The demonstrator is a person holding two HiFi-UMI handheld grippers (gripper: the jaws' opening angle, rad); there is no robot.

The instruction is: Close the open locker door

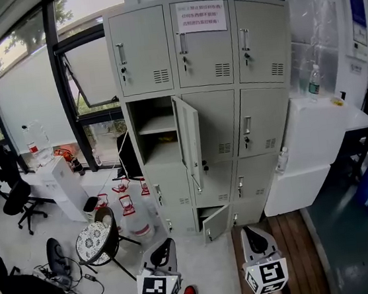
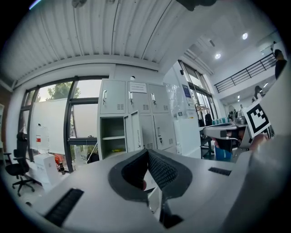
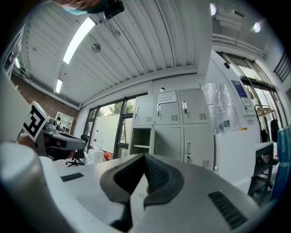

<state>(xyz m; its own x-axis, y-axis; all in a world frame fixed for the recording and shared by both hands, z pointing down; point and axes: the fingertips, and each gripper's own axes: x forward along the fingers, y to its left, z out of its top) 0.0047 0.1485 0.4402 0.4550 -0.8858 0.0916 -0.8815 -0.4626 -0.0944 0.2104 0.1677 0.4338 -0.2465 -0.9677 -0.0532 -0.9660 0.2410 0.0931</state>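
Grey locker cabinet dead ahead, its middle-row left door swung wide. It looks like thin sheet steel: light, stiff, free-swinging, so push flat on the outer edge. Left gripper and right gripper are well short of the cabinet, fingers clenched on nothing.

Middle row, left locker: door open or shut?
Open. The door stands swung out towards the camera, and the shelf inside shows.
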